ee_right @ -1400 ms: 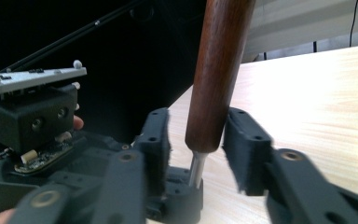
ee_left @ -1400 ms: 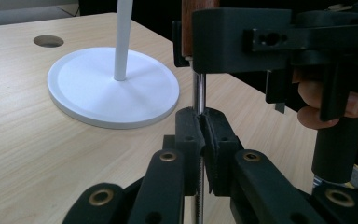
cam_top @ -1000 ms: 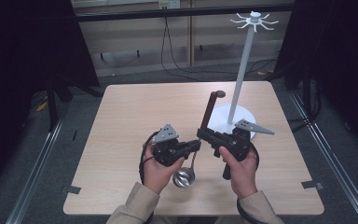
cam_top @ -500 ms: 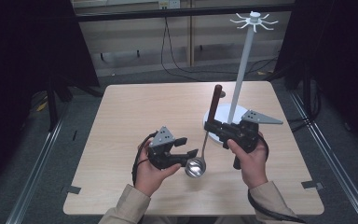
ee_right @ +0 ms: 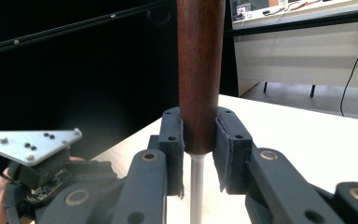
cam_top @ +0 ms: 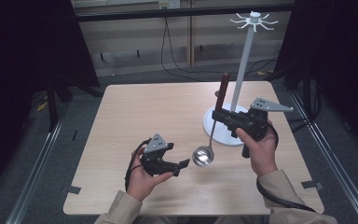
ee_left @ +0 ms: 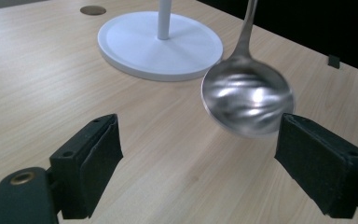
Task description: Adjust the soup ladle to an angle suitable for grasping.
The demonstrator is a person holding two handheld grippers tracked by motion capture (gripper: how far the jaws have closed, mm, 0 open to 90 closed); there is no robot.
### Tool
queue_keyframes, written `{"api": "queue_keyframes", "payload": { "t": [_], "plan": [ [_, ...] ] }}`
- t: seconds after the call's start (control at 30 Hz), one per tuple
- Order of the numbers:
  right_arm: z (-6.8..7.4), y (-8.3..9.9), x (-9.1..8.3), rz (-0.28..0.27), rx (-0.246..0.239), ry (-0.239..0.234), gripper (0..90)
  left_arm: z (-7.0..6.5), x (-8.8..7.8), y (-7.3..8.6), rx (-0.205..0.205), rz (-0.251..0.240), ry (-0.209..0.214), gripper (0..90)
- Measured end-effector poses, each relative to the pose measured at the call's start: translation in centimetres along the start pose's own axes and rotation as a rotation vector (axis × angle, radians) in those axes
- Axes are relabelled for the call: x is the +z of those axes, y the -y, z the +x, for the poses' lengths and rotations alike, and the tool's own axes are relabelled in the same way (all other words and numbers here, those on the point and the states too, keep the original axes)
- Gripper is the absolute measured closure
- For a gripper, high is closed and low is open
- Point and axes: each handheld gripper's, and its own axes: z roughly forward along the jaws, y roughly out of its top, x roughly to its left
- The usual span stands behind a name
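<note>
One handover looks done — the right gripper (cam_top: 220,115) clamps the ladle (cam_top: 203,156) upright by its wooden handle beside the white rack (cam_top: 243,60), the left gripper (cam_top: 182,164), jaws just spread wide, holds nothing — hanging remains.

Wooden table (cam_top: 144,107), grey floor (cam_top: 51,140), dark surroundings

White hook stand (cam_top: 242,84) upright on wooden table (cam_top: 158,112), right side.
</note>
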Motion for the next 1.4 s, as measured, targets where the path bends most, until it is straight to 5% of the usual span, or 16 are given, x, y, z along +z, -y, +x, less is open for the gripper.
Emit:
{"api": "queue_keyframes", "payload": {
  "t": [0.43, 1.4],
  "plan": [
    [-0.9, -2.5, 0.0, -0.002, -0.042, 0.008, 74.5, 0.3, 0.3, 0.9, 0.003, 0.049, -0.006, 5.8],
    [-2.3, -7.9, 1.6, 0.0, -0.129, 0.071, 74.5, 0.6, 0.2, 1.1, -0.006, 0.032, -0.006, 5.1]
  ]
}}
